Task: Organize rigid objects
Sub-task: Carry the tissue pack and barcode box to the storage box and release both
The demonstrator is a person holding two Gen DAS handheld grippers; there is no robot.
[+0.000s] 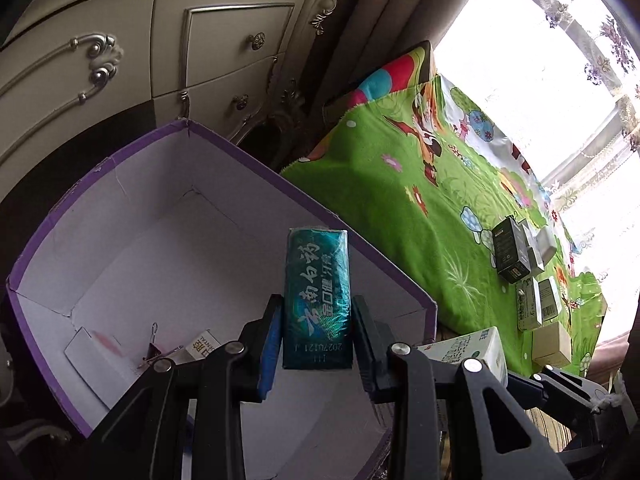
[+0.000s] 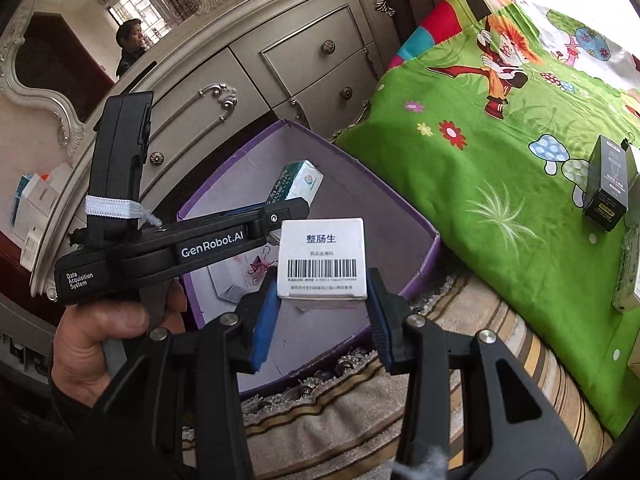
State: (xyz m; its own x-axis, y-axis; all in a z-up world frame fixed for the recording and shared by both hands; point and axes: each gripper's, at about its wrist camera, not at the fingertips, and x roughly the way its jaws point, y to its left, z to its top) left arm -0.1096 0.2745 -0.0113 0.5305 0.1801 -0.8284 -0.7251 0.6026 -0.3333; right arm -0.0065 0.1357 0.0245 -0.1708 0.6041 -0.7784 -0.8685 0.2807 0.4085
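Boxes of stiff card are what this sorting is about, and the largest of them is the purple bin (image 1: 224, 152), an open carton with pale inner walls standing on the floor rug beside the bed (image 2: 480, 184). That bed, under a green cartoon blanket, carries a cluster of small cartons (image 1: 524, 276) near its far edge, well apart from the bin. Next in size, a teal toothpaste box (image 1: 318, 296) is pinched across its narrow sides by the left tongs (image 1: 316, 316), held out over the bin's interior with its long axis running away from the camera. A white medicine box (image 2: 322, 258), barcode face up, is clamped at its two side faces by the right tongs (image 2: 322, 300), hanging above the bin's near wall. Both look light and rigid, likely thin card that would dent if squeezed hard, and the teal one's glossy wrap may slide; a grip on opposite flat faces near the middle, as here, seems soundest. Smallest, on the bin floor lie a binder clip (image 1: 154, 350), a loose white card (image 1: 90, 354) and part of another carton (image 1: 202, 348). Releasing low inside the bin should keep corners from crushing.
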